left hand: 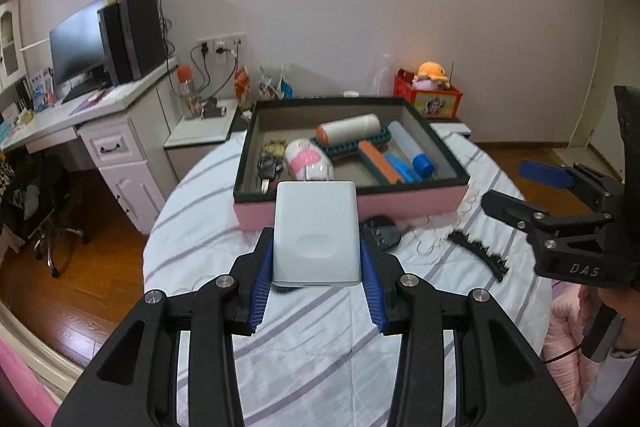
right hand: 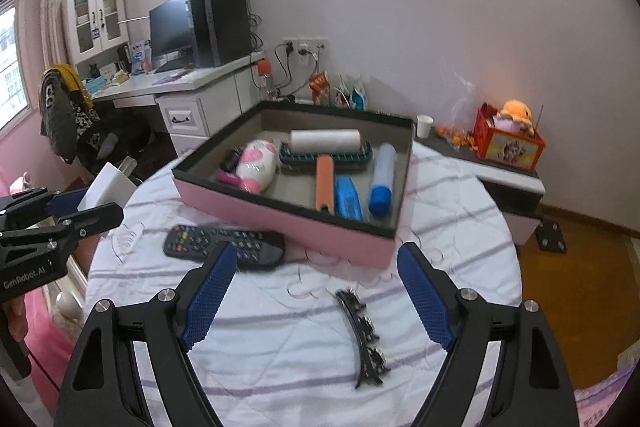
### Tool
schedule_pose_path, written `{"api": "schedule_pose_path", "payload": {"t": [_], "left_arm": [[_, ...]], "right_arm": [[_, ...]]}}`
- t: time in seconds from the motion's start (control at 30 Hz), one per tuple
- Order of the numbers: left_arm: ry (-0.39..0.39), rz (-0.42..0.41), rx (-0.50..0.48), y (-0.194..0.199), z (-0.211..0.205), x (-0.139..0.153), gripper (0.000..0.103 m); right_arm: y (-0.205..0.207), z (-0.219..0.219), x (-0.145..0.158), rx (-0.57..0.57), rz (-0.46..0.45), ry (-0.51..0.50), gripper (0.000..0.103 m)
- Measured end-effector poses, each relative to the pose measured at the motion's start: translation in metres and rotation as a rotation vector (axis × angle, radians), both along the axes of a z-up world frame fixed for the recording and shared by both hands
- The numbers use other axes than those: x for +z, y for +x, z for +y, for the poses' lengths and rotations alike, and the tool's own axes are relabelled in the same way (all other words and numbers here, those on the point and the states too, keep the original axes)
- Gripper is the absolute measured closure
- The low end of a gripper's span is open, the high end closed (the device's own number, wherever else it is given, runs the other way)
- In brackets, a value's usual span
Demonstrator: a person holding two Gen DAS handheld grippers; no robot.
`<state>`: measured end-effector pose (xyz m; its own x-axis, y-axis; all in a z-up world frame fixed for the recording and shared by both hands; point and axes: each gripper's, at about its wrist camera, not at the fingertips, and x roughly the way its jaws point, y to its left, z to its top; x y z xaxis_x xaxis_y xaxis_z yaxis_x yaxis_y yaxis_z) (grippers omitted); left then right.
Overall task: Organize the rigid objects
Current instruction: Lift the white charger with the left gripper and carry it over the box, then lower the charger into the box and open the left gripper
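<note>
My left gripper (left hand: 316, 251) is shut on a white plug charger (left hand: 314, 231), prongs forward, held above the striped tablecloth in front of the pink box (left hand: 352, 203). The box (right hand: 280, 215) holds a lint roller (right hand: 325, 139), a pink-white round item (right hand: 256, 165), an orange bar (right hand: 325, 183), a blue stapler (right hand: 348, 201) and a blue-capped tube (right hand: 382, 177). My right gripper (right hand: 316, 291) is open and empty above the cloth, over a black hair clip (right hand: 362, 335). A black remote (right hand: 224, 245) lies left of it. The right gripper also shows in the left wrist view (left hand: 520, 187), and the left gripper in the right wrist view (right hand: 80, 211).
A round table (right hand: 256, 347) with a white striped cloth carries everything. A white desk (left hand: 100, 115) with monitor and computer tower stands at the left. A low cabinet (right hand: 512, 179) with a red box and an orange plush stands behind on the right. The floor is wooden.
</note>
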<state>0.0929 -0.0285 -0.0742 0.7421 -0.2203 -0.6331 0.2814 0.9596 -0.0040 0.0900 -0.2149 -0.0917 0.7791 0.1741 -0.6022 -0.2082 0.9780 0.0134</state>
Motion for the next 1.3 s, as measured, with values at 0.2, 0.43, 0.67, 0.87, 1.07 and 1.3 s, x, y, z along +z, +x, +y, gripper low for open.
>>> {"api": "schedule_pose_path", "payload": {"t": [0.2, 0.43, 0.67, 0.87, 1.07, 1.3], "left_arm": [[-0.006, -0.037, -0.043, 0.017, -0.012, 0.017, 0.062], [-0.012, -0.025, -0.078, 0.065, -0.040, 0.019, 0.062], [0.013, 0.024, -0.093, 0.112, -0.073, 0.000, 0.062], [0.046, 0.090, -0.082, 0.148, -0.091, -0.025, 0.062], [0.080, 0.158, -0.084, 0.170, -0.103, -0.053, 0.062], [0.105, 0.187, -0.071, 0.175, -0.108, -0.068, 0.062]], "right_arm": [[0.012, 0.006, 0.020, 0.007, -0.061, -0.008, 0.019], [0.044, -0.001, 0.025, -0.004, -0.072, -0.013, 0.019], [0.085, -0.013, 0.016, -0.011, -0.039, -0.023, 0.019], [0.112, -0.026, -0.002, -0.013, 0.008, -0.024, 0.019], [0.124, -0.036, -0.020, -0.009, 0.046, -0.012, 0.019], [0.126, -0.042, -0.027, -0.008, 0.068, -0.009, 0.019]]}}
